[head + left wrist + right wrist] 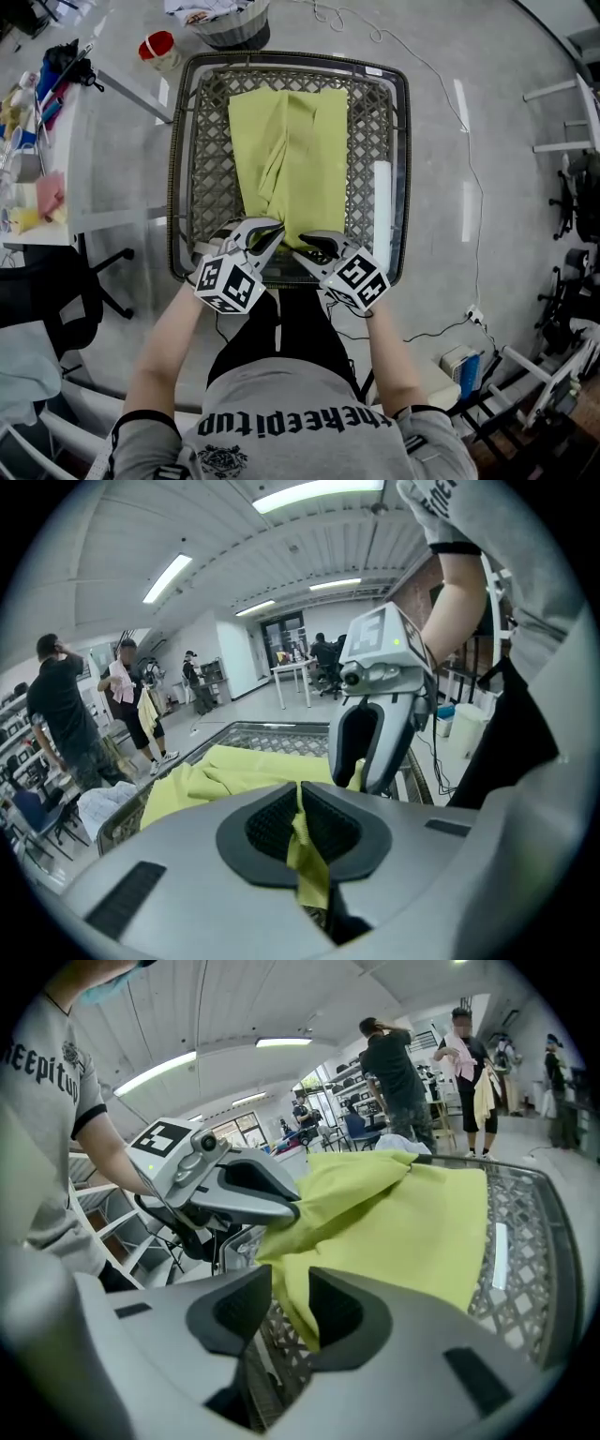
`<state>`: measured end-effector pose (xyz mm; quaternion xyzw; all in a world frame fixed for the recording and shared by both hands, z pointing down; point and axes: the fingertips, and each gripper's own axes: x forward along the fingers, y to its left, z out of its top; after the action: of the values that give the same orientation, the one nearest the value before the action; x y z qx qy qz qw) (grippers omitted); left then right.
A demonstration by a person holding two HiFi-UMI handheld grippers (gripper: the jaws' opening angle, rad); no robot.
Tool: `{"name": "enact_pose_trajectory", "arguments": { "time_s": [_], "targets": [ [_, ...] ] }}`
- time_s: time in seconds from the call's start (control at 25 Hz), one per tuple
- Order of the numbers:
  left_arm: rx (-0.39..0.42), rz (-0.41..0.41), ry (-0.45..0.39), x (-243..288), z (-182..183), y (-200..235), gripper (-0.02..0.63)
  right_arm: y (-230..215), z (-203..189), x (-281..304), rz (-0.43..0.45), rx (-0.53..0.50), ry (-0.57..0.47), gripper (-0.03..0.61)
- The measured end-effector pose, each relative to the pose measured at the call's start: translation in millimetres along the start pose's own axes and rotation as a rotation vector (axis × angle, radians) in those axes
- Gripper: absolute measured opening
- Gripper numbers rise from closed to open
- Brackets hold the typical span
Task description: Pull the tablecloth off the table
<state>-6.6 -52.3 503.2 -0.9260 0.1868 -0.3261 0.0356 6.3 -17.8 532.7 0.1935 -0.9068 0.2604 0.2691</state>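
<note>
A person is standing at the near end of a rectangular table with a woven lattice top, and the head view is looking steeply down on it. A yellow-green tablecloth is lying along the middle of the table. It is bunched and folded into a narrow strip rather than spread flat, so bare lattice is showing on both sides of it. The cloth's near end is reaching the table's near edge, where the two grippers are sitting just beside one another. The left gripper is pinching the cloth, and its own view is showing a fold of yellow-green fabric squeezed tight between the dark pads. The right gripper is holding its jaws spread. The cloth's edge is hanging into the gap against one pad, but the pads are not pressing on it. Judging from this, the task is in its early part — the cloth is gathered and gripped on one side, yet nearly all of its length is lying on the table. What is left is most likely drawing the whole strip toward the person and over the near edge, perhaps after the right gripper is closing on the fabric too.
</note>
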Motion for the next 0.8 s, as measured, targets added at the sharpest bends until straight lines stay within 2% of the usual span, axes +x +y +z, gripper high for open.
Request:
{"name": "enact_pose_trajectory", "arguments": {
  "time_s": [0.16, 0.36, 0.64, 0.8],
  "targets": [
    [0.094, -0.033, -0.006, 3.7, 10.6, -6.9, 0.025, -6.7, -3.6, -9.6, -0.028, 0.014, -0.011, 0.130],
    [0.186, -0.111, 0.005, 12.4, 13.5, -32.5, 0.025, -14.5, -5.1, -22.0, -0.069, 0.051, -0.044, 0.126],
    [0.196, -0.176, 0.063, 32.7, -6.7, -52.9, 0.026, -26.7, -5.2, -36.5, -0.117, 0.095, -0.075, 0.126],
    [0.183, -0.188, 0.065, 36.5, -7.0, -56.5, 0.026, -31.0, -4.5, -41.0, -0.131, 0.112, -0.092, 0.126]
  ]
}}
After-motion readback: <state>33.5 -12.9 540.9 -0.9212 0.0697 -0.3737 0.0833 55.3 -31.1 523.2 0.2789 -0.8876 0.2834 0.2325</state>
